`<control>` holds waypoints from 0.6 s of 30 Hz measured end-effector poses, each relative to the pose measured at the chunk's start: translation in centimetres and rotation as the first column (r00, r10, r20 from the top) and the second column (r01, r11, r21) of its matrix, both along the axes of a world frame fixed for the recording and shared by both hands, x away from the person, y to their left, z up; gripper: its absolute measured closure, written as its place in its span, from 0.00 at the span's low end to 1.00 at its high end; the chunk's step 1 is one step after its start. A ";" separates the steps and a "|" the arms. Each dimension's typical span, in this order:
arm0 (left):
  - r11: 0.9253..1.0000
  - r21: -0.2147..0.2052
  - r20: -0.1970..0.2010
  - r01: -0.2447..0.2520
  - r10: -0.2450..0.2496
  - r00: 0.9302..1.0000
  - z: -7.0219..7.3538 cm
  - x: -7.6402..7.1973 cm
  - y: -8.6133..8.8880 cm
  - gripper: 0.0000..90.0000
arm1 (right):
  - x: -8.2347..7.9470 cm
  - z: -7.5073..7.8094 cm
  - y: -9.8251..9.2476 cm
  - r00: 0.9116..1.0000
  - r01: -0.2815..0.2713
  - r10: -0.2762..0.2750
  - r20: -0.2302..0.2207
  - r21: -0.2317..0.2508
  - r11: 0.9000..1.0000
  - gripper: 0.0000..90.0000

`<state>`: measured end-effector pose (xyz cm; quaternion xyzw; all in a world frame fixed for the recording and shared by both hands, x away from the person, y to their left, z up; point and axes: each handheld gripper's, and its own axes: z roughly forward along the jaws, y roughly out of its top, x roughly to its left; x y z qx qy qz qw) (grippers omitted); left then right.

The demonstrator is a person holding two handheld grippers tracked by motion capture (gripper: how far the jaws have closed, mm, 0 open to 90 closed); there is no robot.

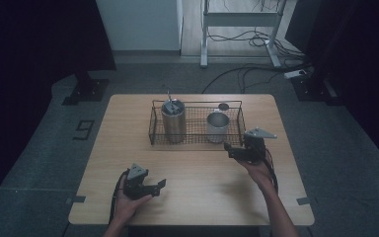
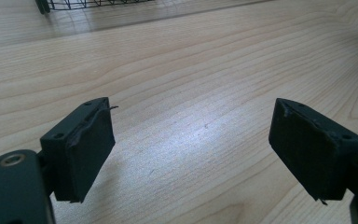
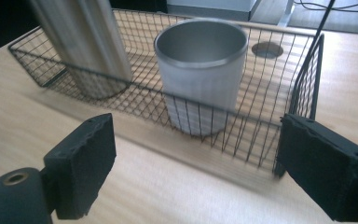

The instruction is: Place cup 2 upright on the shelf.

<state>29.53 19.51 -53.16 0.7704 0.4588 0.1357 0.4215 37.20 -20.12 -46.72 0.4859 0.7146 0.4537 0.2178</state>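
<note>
A black wire basket [image 1: 196, 103] stands at the table's far middle. In it are a tall steel canister [image 1: 173, 123] with a utensil sticking out and a short steel cup [image 1: 217, 127]. My right gripper [image 1: 230, 149] hovers just in front of the basket's right end, open and empty. In the right gripper view the cup [image 3: 200, 70] stands straight ahead behind the basket's mesh wall [image 3: 307, 79], with the canister [image 3: 84, 37] to its left, between my open right gripper [image 3: 196, 149]. My left gripper [image 1: 157, 188] rests near the front left, open over bare wood [image 2: 191, 135].
A small round dark disc [image 1: 223, 106] lies by the basket's far wall. The wooden table [image 1: 202, 197] has bare wood in front of the basket. Beyond the table are a desk frame and cables [image 1: 246, 39] on the floor.
</note>
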 end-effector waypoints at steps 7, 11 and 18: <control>1.000 0.005 -0.001 0.003 -0.003 1.000 -0.1 -0.1 -0.2 0.16 | -2.9 -2.1 -1.2 1.000 -0.011 0.011 -0.008 0.016 1.000 0.14; 1.000 0.009 -0.003 0.004 -0.004 1.000 -0.2 -0.1 -0.2 0.16 | -4.4 -3.6 -1.7 1.000 -0.010 0.010 -0.023 0.002 1.000 0.14; 1.000 0.014 -0.005 0.006 -0.006 1.000 -0.3 -0.1 -0.4 0.16 | -6.0 -6.0 -2.3 0.998 0.004 -0.008 -0.057 -0.054 0.999 0.14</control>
